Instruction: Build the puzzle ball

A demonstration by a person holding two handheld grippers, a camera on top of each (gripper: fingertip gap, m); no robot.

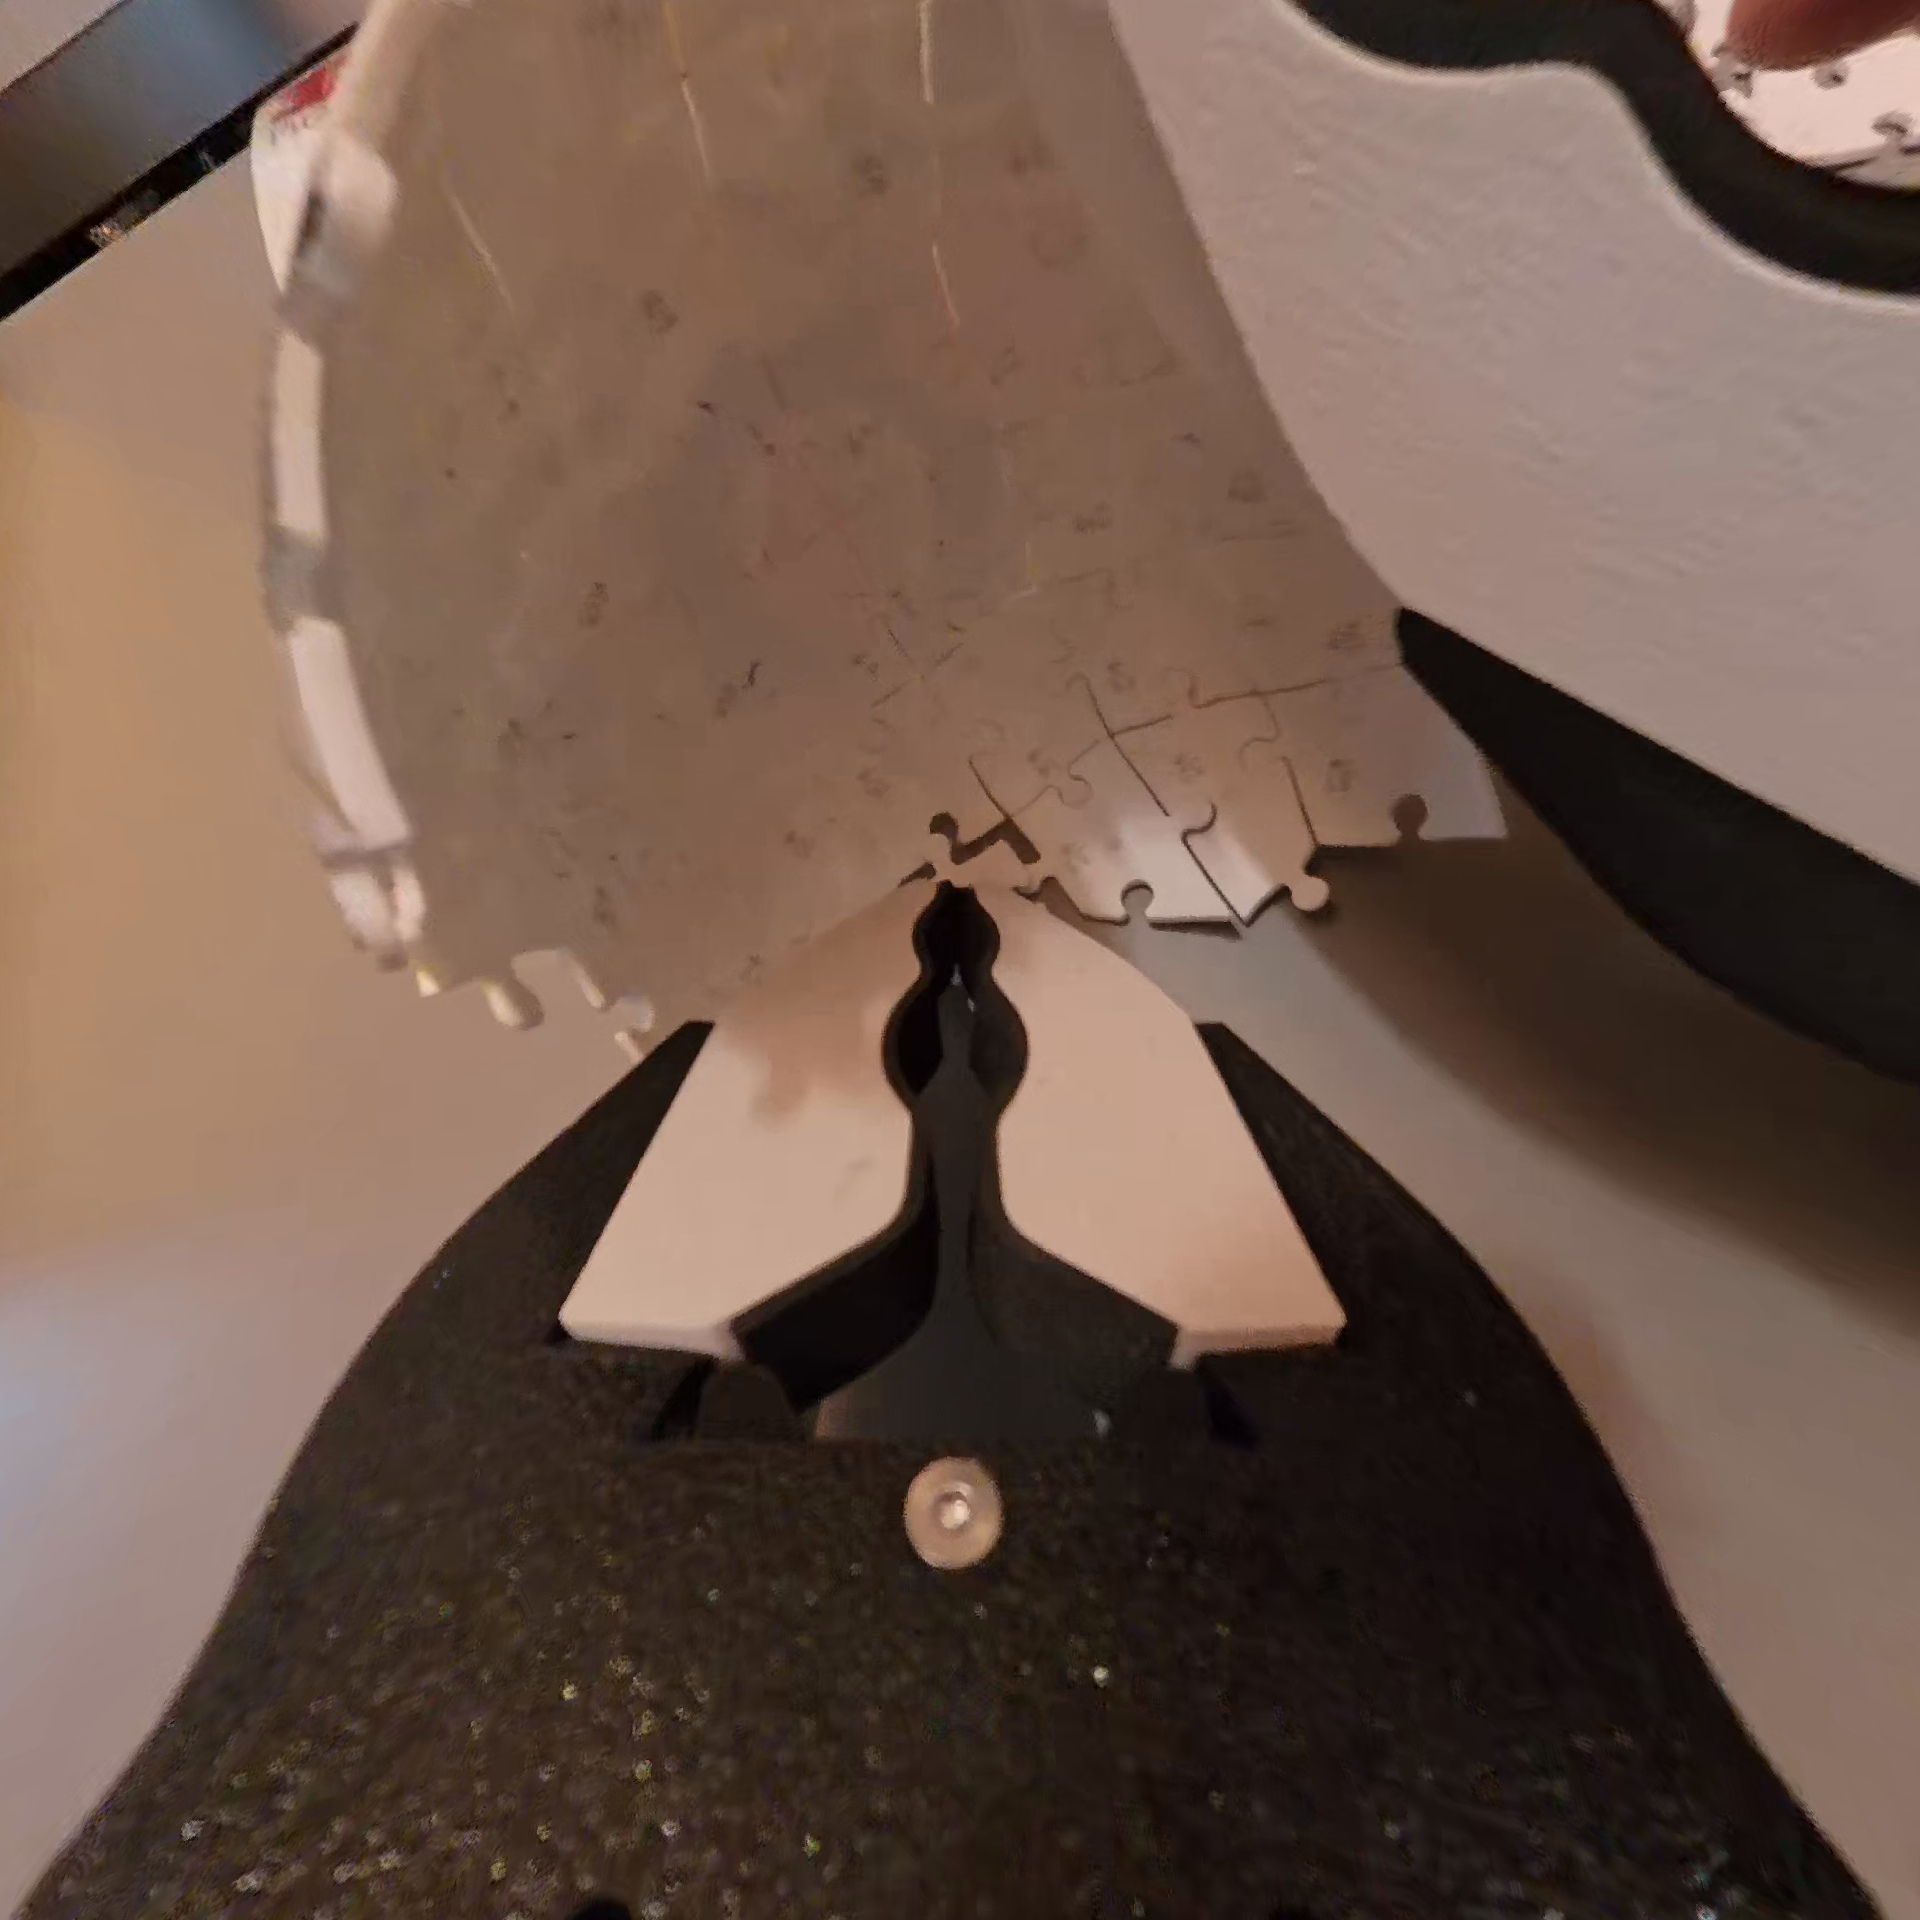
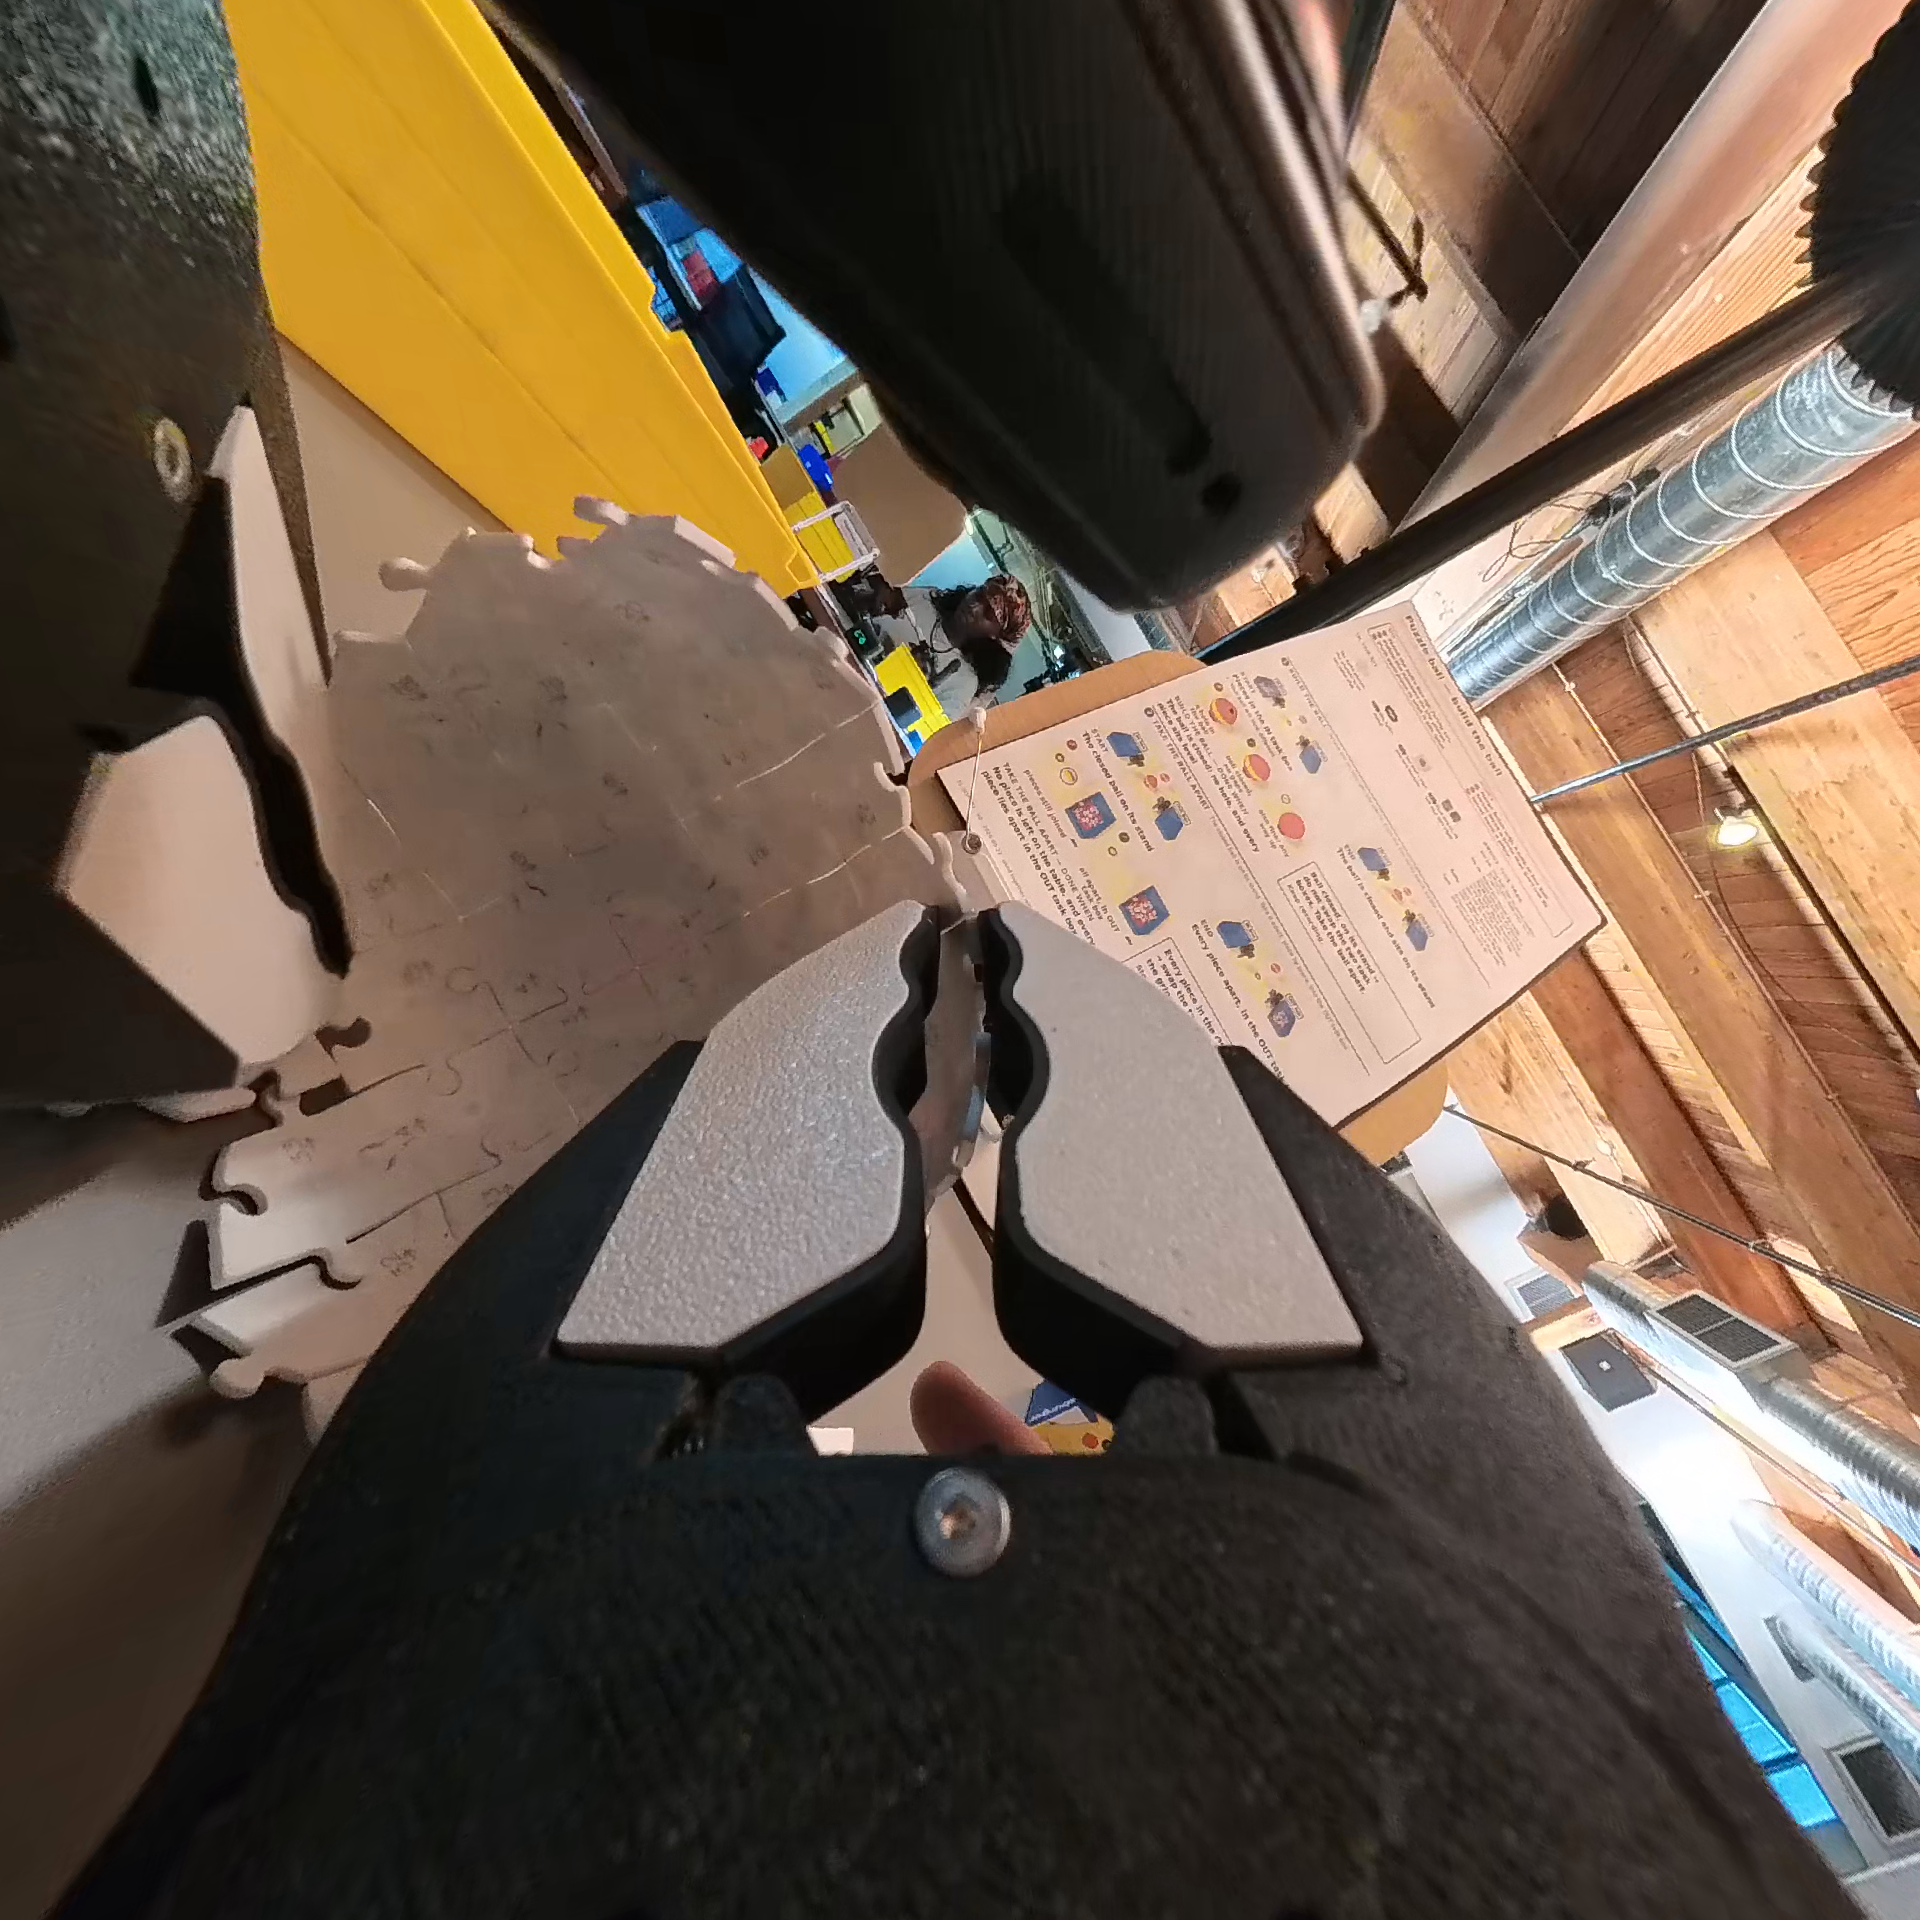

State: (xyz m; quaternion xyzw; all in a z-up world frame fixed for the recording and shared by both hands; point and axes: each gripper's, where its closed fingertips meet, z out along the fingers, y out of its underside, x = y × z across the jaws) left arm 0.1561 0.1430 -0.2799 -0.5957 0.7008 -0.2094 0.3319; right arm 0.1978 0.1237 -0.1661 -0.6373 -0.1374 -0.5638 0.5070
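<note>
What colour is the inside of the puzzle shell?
Plain pale grey-white, best seen in the right wrist view on the puzzle shell.

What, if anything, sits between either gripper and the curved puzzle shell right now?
Nothing visible. The left gripper is shut on the lower edge of the puzzle shell, and the right gripper is shut on another edge of it, so both are already in contact. The instruction sheet stands well behind, clear of the grip.

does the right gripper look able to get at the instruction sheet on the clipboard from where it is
Probably not right away. The right gripper is shut on the edge of the puzzle shell, so its jaws are occupied. The instruction sheet lies just beyond the fingertips with nothing between, but the gripper would have to let go first.
</note>
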